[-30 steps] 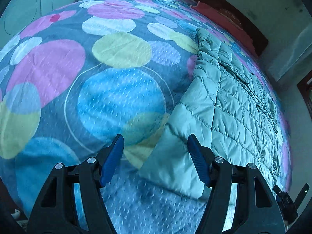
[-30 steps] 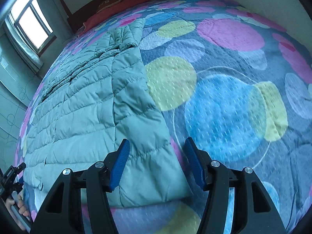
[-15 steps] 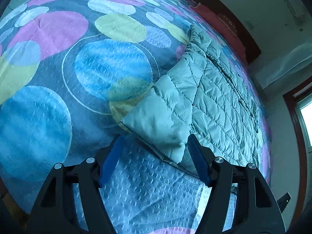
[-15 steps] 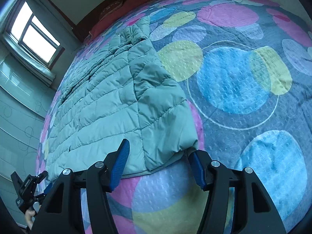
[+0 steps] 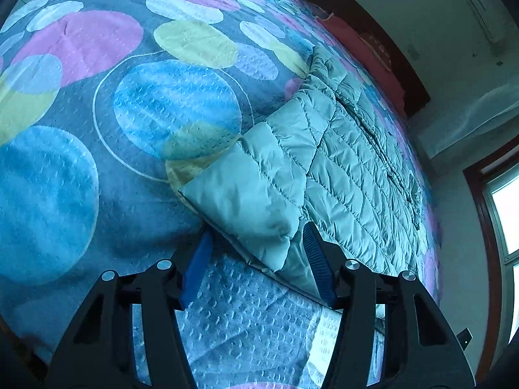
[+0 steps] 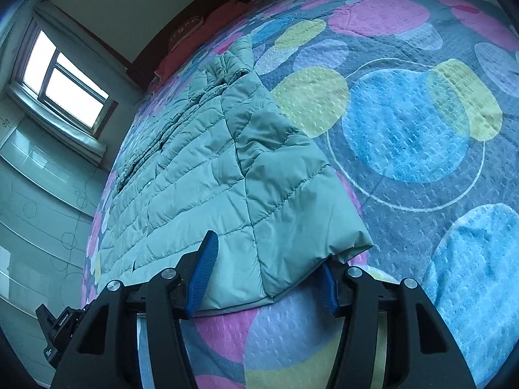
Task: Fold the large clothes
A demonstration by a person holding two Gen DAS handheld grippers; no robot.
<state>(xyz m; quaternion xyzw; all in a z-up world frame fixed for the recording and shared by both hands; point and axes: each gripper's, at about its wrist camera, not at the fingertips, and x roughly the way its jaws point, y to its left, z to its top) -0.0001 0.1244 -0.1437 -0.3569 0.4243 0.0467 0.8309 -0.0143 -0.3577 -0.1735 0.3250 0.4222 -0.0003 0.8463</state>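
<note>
Right now the big green puffy jacket [image 5: 340, 162] lies flat on the bed cover [image 5: 81, 178] with the coloured circles, stretched out toward the headboard [image 6: 181, 26]. Both of its near corners are close to the grippers.

The left gripper [image 5: 256, 265] sits low at one bottom corner of the jacket. Its blue pads [image 5: 316, 259] are coming together, and the corner lies between them — but they do not look like they are pressing on it yet. One pad is half hidden under the edge of the cloth.

The right gripper [image 6: 266, 272] is at the other bottom corner. Its jaws are closing too, with the hem between them. The far pad is tucked under the cloth, so I cannot tell for sure if it touches.

I think this is the grabbing step — getting hold of both corners before the first fold. The jacket is not folded at all yet.

Next, both grippers need to squeeze until the cloth is held tight. The jacket is thick and slippery, so a weak pinch may let it slide out. Then both hands should lift together and carry the bottom edge up toward the collar [image 6: 233, 58], keeping the two sides even.
</note>
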